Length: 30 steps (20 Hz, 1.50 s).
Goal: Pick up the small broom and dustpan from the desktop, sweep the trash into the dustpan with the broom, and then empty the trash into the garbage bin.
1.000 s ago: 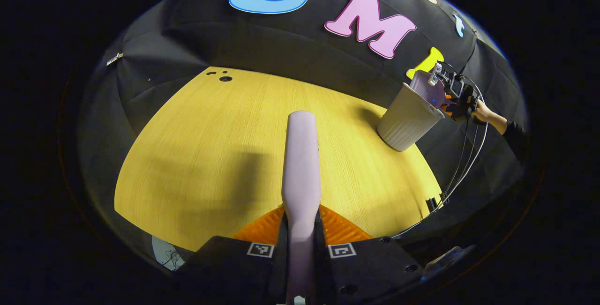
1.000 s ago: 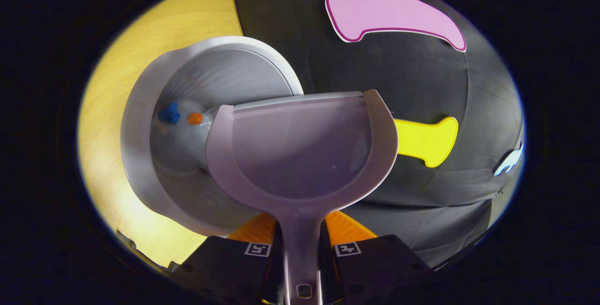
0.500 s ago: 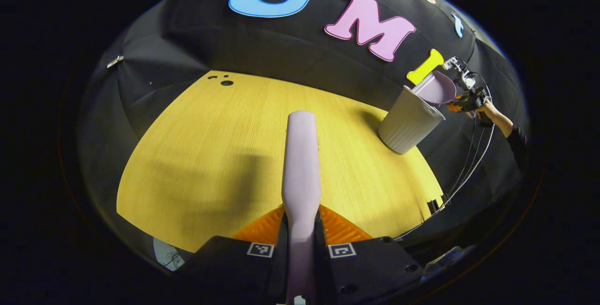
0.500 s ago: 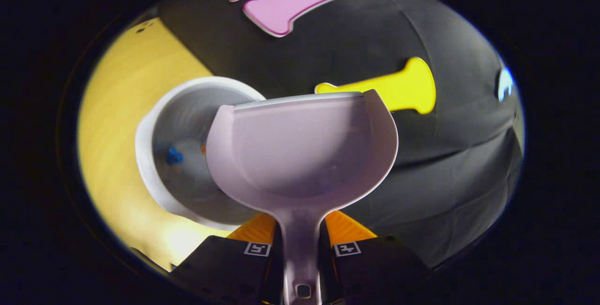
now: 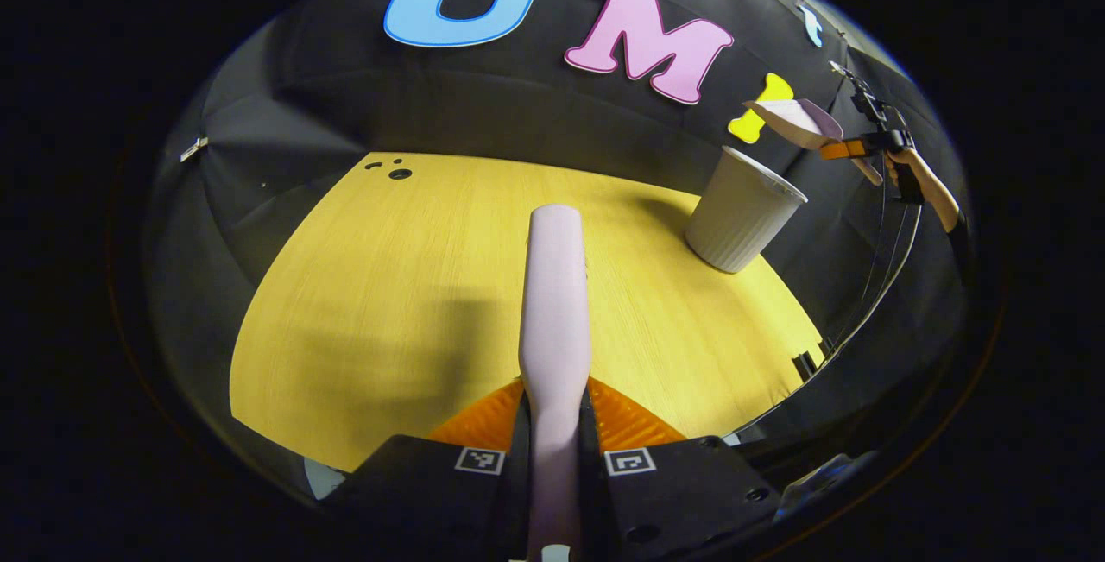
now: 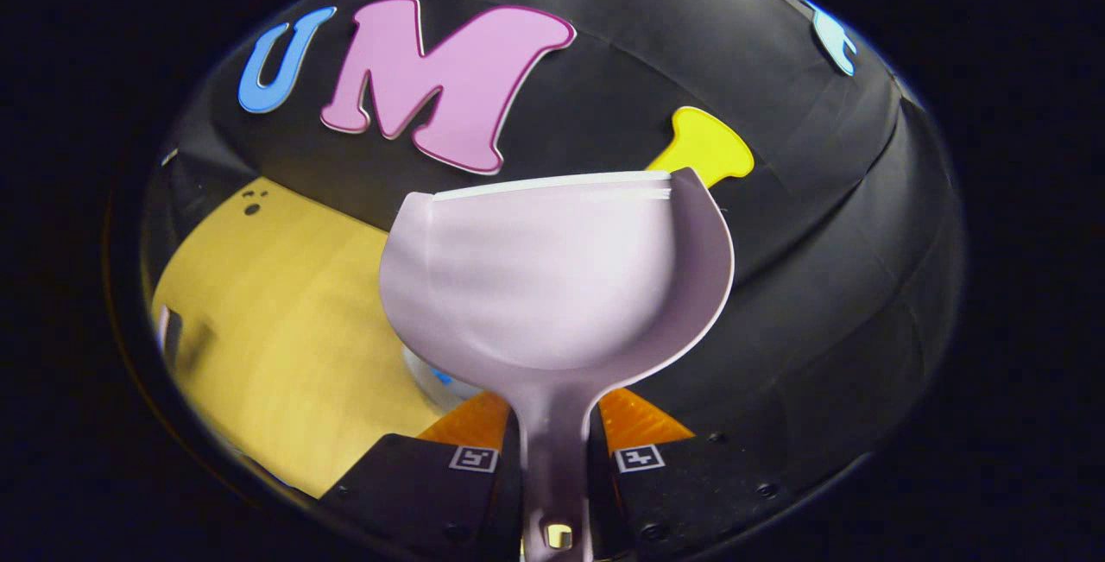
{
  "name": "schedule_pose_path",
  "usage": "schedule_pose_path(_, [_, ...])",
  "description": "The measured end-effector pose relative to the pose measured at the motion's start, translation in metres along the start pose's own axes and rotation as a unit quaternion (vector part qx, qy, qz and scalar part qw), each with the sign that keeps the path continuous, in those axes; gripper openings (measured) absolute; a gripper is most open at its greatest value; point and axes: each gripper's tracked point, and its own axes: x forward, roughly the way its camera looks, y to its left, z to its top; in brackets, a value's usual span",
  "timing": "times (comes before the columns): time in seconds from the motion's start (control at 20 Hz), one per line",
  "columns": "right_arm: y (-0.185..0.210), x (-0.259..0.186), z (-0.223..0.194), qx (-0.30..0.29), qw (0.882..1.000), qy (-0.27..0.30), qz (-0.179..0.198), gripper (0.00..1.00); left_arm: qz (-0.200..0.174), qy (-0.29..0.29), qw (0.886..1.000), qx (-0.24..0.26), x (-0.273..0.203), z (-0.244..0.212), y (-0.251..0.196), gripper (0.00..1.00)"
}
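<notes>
My left gripper is shut on the pale lilac broom, which points forward over the yellow desktop; its bristles are hidden. My right gripper is shut on the handle of the lilac dustpan, whose scoop looks empty and is held about level. In the left gripper view the dustpan hangs above and just right of the grey ribbed garbage bin, with the right gripper behind it. Under the dustpan, a sliver of the bin holds a blue scrap.
The bin stands at the desktop's far right corner, close to the black cloth wall. A hand and cables hang past the table's right edge. Small dark holes mark the far left corner.
The right gripper has lifted the dustpan up from the bin's mouth and tipped it back to level, so the bin has dropped beneath the scoop. The left gripper still holds the broom, shifted slightly.
</notes>
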Motion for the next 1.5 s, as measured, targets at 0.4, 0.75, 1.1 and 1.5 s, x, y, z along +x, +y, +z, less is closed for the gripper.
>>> schedule_pose_path(0.4, [0.136, -0.057, -0.027, 0.046, 0.987, 0.013, 0.15, 0.34, 0.01, -0.009, 1.0, 0.023, 0.018, 0.011, -0.005, 0.28])
schedule_pose_path(0.75, [0.247, -0.06, -0.106, 0.016, 0.968, 0.08, 0.238, 0.38, 0.034, 0.004, 0.999, -0.012, 0.049, 0.017, 0.009, 0.28])
schedule_pose_path(1.1, [0.299, -0.034, -0.193, 0.076, 0.943, 0.177, 0.27, 0.34, 0.073, 0.047, 0.996, -0.009, 0.102, 0.013, 0.021, 0.28])
schedule_pose_path(1.5, [0.32, 0.006, -0.244, 0.102, 0.932, 0.245, 0.248, 0.3, 0.131, 0.11, 0.984, 0.055, 0.152, -0.002, 0.032, 0.27])
